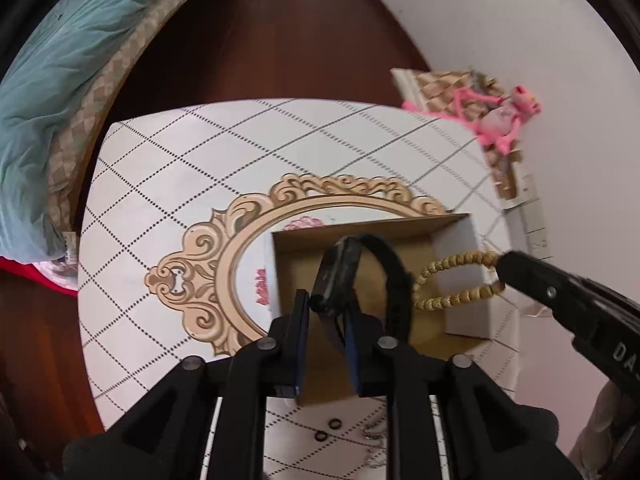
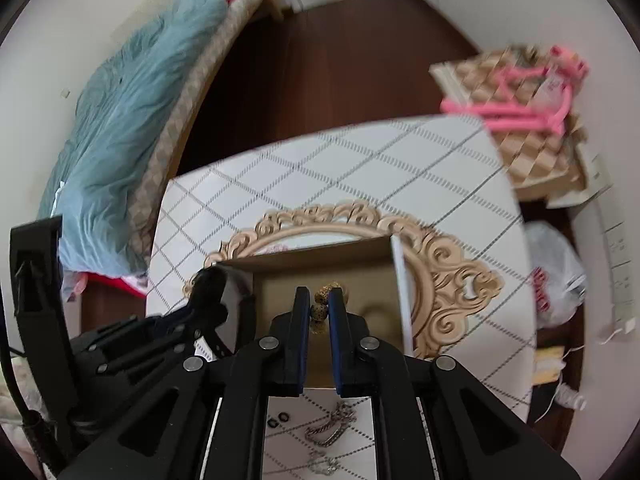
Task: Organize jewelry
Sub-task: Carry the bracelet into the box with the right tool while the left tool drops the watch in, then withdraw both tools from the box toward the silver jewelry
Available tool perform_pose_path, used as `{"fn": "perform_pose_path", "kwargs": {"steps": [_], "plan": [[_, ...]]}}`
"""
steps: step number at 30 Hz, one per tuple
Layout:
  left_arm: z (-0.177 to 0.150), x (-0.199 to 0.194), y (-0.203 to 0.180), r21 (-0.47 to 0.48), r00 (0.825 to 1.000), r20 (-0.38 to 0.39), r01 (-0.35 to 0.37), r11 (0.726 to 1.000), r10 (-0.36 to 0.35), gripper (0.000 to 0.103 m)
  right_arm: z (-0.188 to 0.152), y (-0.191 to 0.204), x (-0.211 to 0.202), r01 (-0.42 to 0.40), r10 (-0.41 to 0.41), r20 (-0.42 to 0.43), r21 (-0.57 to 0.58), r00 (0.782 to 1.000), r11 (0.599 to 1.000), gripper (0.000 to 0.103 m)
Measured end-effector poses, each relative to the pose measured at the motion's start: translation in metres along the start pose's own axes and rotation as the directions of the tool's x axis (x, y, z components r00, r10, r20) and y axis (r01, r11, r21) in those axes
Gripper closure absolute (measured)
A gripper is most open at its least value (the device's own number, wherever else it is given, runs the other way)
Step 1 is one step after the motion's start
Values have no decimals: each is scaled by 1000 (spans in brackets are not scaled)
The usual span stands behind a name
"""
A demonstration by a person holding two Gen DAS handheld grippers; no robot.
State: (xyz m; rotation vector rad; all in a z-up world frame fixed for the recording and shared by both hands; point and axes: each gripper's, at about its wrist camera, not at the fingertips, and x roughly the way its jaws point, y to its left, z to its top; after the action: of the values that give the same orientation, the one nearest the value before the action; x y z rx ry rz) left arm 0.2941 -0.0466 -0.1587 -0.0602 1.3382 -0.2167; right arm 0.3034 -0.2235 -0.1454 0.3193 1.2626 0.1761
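A: Left gripper [image 1: 328, 312]?
B: Jaws clamped on one black watch [image 1: 340, 276], strap looping up over the open cardboard box [image 1: 460, 280].

A: Right gripper [image 2: 319, 312]?
B: Jaws narrow, pinching one tan beaded bracelet [image 2: 322, 308]. From the left wrist view, loop of beads hanging just beside the box's white side wall, near the watch strap.

A: Box count?
B: One, standing on the tabletop [image 1: 240, 152], partly covering the ornate oval print.

A: Loose pieces on the tabletop?
B: Two small black rings [image 2: 279, 420] side by side, near the box's front edge. Two silver chains [image 2: 328, 428], one below the other, just right of the rings. Exact form of the chains hard to tell.

A: Beyond the tabletop?
B: One bed with a blue blanket [image 2: 132, 120], one pink plush toy [image 1: 504, 116].
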Motion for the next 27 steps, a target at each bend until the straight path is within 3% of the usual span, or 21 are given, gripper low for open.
{"fn": "perform_pose_path", "kwargs": {"steps": [1, 2, 3, 5, 7, 12, 20, 27], "plan": [[2, 2, 1, 1, 1000, -5, -16, 1000, 16, 76, 2, -4, 6, -7, 7, -20, 14, 1000, 1000, 93], [3, 2, 2, 3, 1000, 4, -18, 1000, 18, 61, 2, -6, 10, -14, 15, -37, 14, 999, 1000, 93], [3, 1, 4, 0, 1000, 11, -16, 1000, 16, 39, 2, -8, 14, -16, 17, -54, 15, 998, 1000, 89], [3, 0, 7, -12, 999, 21, -25, 1000, 25, 17, -1, -12, 17, -9, 10, -65, 13, 998, 1000, 69], [1, -4, 11, -25, 999, 33, -36, 999, 36, 17, -5, -14, 15, 8, -8, -57, -1, 998, 1000, 39], [-8, -12, 19, -34, 989, 96, -111, 993, 114, 4, -20, -5, 11, 170, -172, -8, -99, 985, 980, 9], [-37, -20, 23, -46, 964, 159, -209, 977, 214, 3, -49, -4, 22, 297, -295, 35, -136, 955, 945, 7], [-53, -36, 18, -35, 951, 181, -249, 968, 251, 3, -65, 2, 17, 317, -313, 53, -135, 948, 939, 7]]}}
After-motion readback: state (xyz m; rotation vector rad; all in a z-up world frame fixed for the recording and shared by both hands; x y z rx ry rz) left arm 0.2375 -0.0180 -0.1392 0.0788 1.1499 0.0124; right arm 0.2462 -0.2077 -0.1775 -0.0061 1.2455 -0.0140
